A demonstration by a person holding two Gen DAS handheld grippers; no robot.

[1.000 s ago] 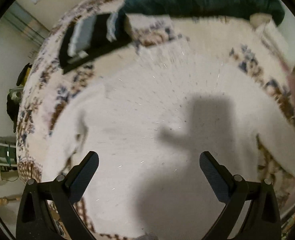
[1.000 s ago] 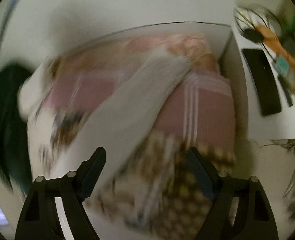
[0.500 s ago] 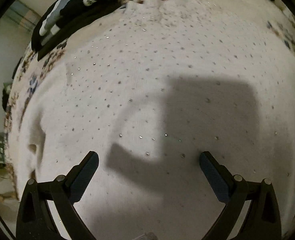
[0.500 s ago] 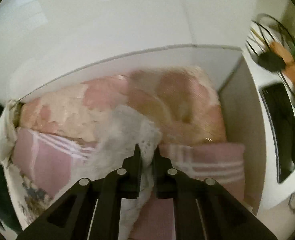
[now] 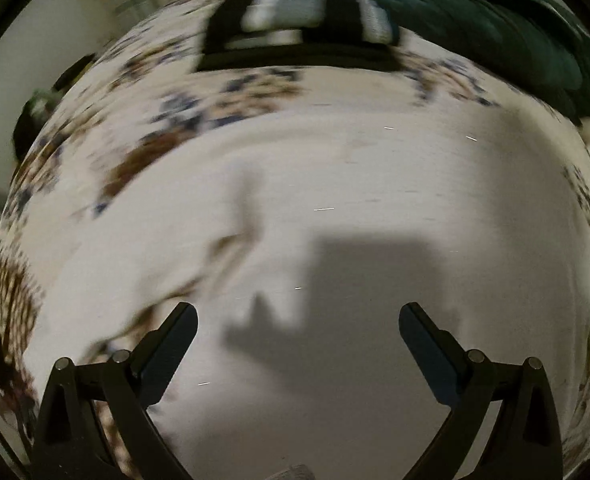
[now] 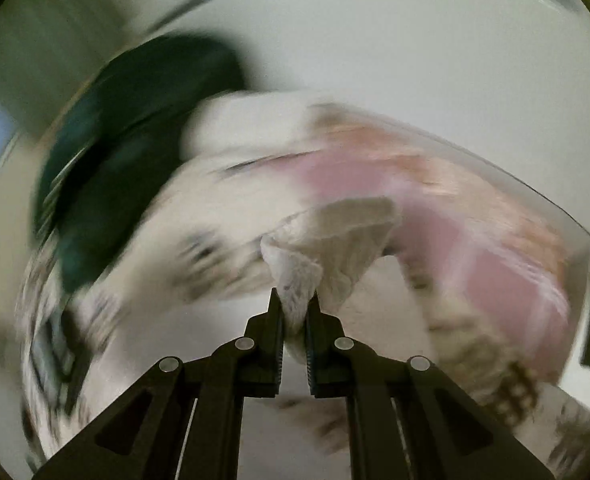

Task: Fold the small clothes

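Two grippers: both black and two-fingered, one per wrist view.
Left gripper: jaws spread wide, nothing between them; it hangs above the cloth and throws a dark shadow across it.
Right gripper: jaws pressed nearly together, pinching a bunched fold of the garment.
Garment: a small white knitted top with tiny shiny specks, spread over the middle of the left view; its pinched end rises from the fingertips toward 12 o'clock.
Surface: a cream floral-patterned bedcover under the top.
At 12 o'clock, left view: a black-and-grey folded cloth.
At 1 o'clock, left view: a dark green quilted blanket.
At 2 o'clock, right view: a pink white-striped cloth, blurred.
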